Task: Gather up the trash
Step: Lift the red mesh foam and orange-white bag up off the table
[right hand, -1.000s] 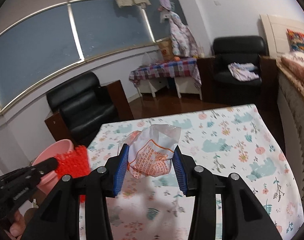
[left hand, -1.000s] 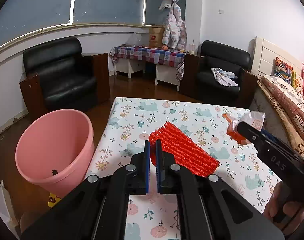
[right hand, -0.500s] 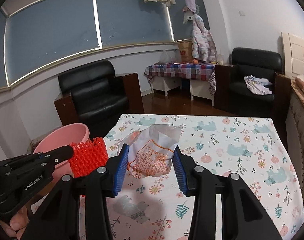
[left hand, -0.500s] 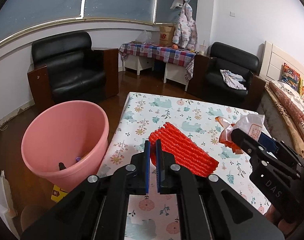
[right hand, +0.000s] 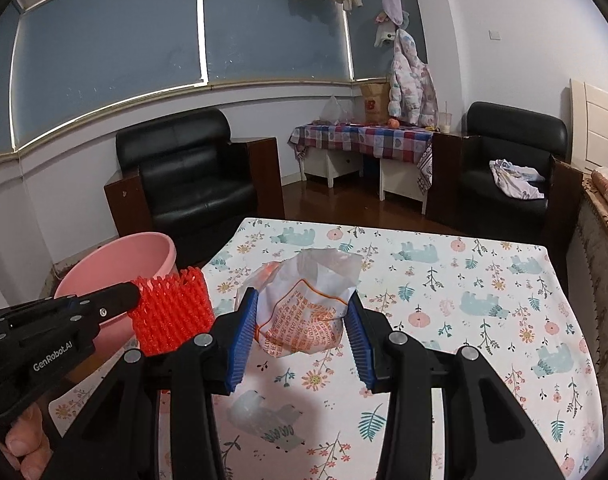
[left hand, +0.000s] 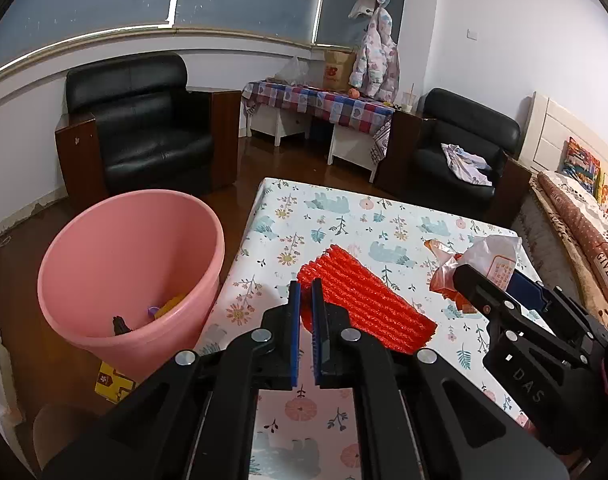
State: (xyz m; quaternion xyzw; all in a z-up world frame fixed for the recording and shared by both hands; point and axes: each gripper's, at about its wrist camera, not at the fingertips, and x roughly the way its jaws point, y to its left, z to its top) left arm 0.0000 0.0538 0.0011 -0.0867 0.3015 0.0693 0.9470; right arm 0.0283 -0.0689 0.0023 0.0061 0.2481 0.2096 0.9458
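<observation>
Left wrist view: left gripper (left hand: 306, 285) clenched on the near edge of the red foam net (left hand: 368, 304), held over the floral table (left hand: 324, 208). The pink bin (left hand: 128, 276) now looks closer and larger than a second ago.

Right wrist view: right gripper (right hand: 302, 312) grasping the crumpled plastic bag (right hand: 308, 304) between its pads, above the table. The room, tilted a second ago, now sits level.

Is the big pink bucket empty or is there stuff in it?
Not empty. The pink bucket stands upright beside the table, and a few small bits lie at its bottom: something dark, something yellow, something purple. Mostly it's unfilled.
</observation>
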